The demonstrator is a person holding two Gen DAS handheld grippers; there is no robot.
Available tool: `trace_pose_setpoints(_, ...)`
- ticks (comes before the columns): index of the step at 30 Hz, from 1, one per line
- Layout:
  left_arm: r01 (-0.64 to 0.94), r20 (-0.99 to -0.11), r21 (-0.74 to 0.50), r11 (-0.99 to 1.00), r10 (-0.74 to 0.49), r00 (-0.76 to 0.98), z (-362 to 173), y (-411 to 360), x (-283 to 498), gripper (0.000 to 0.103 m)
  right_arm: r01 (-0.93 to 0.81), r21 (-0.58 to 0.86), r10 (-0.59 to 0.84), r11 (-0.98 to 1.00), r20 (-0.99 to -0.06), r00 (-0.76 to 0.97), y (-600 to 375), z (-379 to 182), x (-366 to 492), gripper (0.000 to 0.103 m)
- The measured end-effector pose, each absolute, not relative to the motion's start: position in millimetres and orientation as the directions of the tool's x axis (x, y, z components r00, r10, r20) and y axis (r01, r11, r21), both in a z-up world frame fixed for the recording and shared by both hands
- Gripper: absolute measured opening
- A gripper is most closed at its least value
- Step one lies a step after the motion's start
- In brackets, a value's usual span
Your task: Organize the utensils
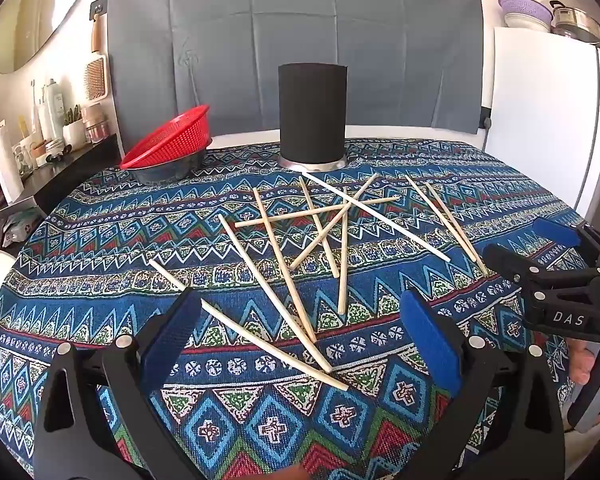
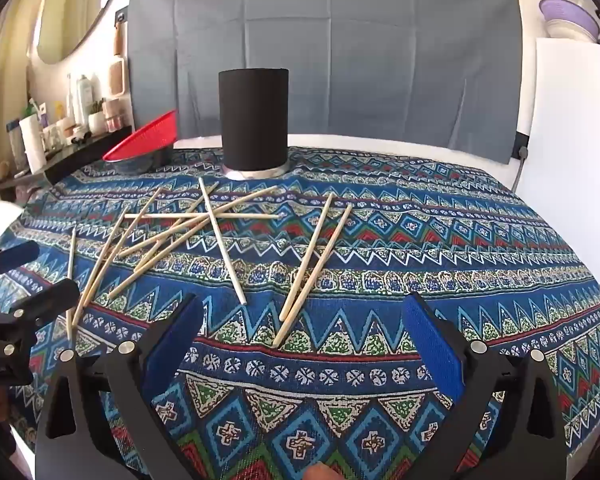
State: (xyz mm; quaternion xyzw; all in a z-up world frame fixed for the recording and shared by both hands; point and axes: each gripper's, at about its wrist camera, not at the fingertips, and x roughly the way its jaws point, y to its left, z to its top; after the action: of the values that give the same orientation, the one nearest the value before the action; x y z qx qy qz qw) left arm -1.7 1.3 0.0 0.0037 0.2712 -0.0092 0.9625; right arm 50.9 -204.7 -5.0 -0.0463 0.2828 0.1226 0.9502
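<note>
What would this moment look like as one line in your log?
left claw: open, empty | right claw: open, empty | chopsticks: scattered on tablecloth | black holder: upright behind them

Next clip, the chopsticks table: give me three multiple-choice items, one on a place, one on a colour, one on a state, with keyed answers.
1. Where does the black holder stand?
A. at the table's far edge, beyond the chopsticks
B. inside the red basket
C. on the fridge

2. What colour is the basket left of the holder?
A. purple
B. red
C. green

3. How is the left hand-held gripper?
A. shut on a chopstick
B. open, holding nothing
C. shut, empty

Answers: 1 A, the chopsticks lie nearer than it; 2 B, red mesh shows; 3 B, its blue pads stand wide apart over the cloth.
</note>
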Motion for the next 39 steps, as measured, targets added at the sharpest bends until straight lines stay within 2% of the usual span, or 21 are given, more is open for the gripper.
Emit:
trace_pose_setpoints(4,0.015,-0.545,0.015,1.0,-0.004,0.838,-1.1,2.5,3.6,0.097,-0.261,-0.016,0.209,0.965,-0.547,0.81,-207.2,-4.6,51.8,0.095)
trace_pose_setpoints(25,0.032,-0.541,0.03,0.999,-0.011,0.841,-4.7,-6.1,0.9,0.097,-0.266,-0.018,0.211,0.964,-0.559,0.802,-201.2,-7.4,52.5,0.095)
trace_pose_setpoints(39,0.027,-0.551,-0.002,1.0,-0.024,0.834,-3.8,0.1,3.8,0.097,-0.261,-0.029,0.198,0.965,-0.574,0.794,-198.7,-9.0,55.2,0.095)
